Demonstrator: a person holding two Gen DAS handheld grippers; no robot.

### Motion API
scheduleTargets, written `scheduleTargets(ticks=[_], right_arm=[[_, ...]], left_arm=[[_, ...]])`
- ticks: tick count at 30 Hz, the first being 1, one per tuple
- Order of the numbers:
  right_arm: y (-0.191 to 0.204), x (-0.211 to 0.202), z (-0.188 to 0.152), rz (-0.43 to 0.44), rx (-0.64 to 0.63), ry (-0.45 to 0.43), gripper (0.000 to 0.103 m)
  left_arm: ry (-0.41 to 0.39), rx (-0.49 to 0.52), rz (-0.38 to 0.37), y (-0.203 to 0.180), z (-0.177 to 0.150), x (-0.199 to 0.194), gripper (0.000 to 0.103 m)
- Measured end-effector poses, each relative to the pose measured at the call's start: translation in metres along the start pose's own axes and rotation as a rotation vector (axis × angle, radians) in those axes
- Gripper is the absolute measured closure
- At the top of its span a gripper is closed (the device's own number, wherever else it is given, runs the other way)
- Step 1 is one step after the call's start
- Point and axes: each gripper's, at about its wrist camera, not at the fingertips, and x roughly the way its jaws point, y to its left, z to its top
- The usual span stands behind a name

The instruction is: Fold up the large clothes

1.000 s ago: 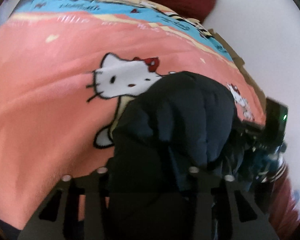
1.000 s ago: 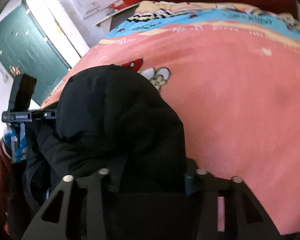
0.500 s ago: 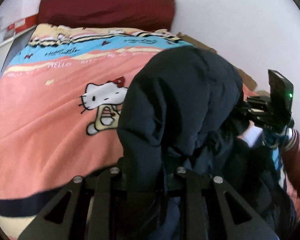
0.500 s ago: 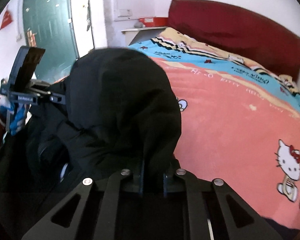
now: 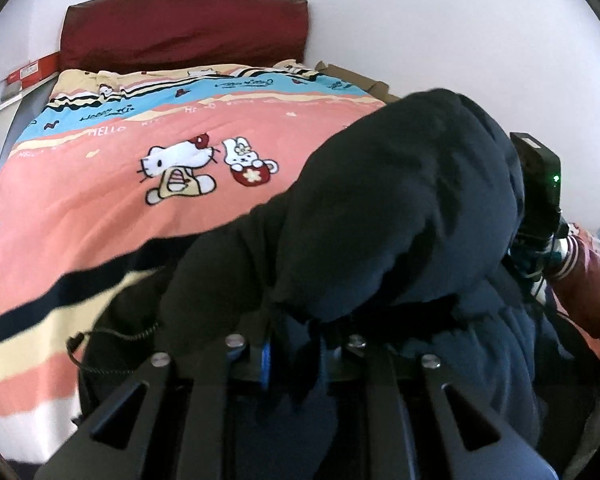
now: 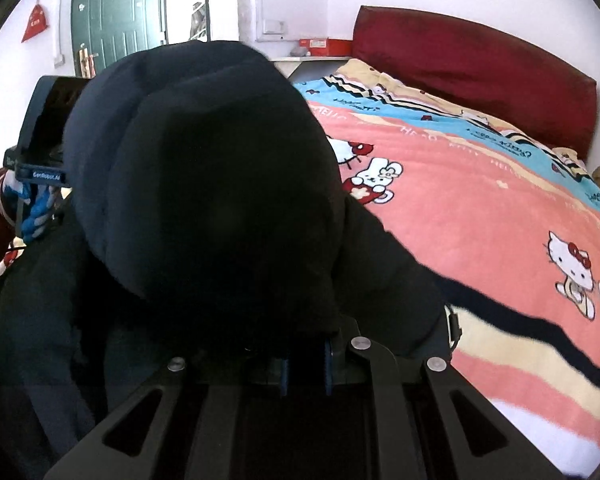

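Observation:
A dark navy hooded padded jacket (image 5: 400, 216) hangs bunched between both grippers above the near end of the bed; its hood (image 6: 204, 184) bulges up and fills the middle of both views. My left gripper (image 5: 292, 356) is shut on the jacket fabric. My right gripper (image 6: 304, 364) is shut on the jacket too. Each gripper's body shows in the other's view, at the right edge of the left wrist view (image 5: 538, 184) and at the left edge of the right wrist view (image 6: 44, 148). A drawcord (image 5: 100, 344) dangles at the left.
The bed has a pink, blue and cream Hello Kitty cover (image 5: 100, 200) and a dark red headboard (image 5: 184, 28). A white wall (image 5: 460, 20) runs along its right side. A green door (image 6: 116, 28) and a shelf with a red box (image 6: 324, 46) stand at the left.
Both grippers have risen and drawn back with the jacket, so the bed now looks farther off. The grippers have stayed shut on the fabric.

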Motion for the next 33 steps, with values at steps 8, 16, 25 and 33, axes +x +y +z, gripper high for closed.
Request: scheduleTargets(ticks=[8,16,25,33], right_arm=[[0.016,-0.015,-0.028,-0.004,0.001,-0.034,0.090],[0.024,-0.018,-0.049,0.020,0.020,-0.072,0.090],[0.013,0.002,-0.045,0.016,0.056,-0.019,0.089],[0.015,0.006,-0.039,-0.006,0.082,0.067,0.085]], left_arm=[[-0.028,0.013,-0.030,-0.023,-0.043,-0.016,0.088],[-0.041,0.026,-0.015,-0.023,-0.062,-0.003,0.088],[-0.001,0.005,0.016,-0.022,-0.058,0.003,0.088],[0.083,0.005,0.049,-0.024,-0.047,0.010,0.088]])
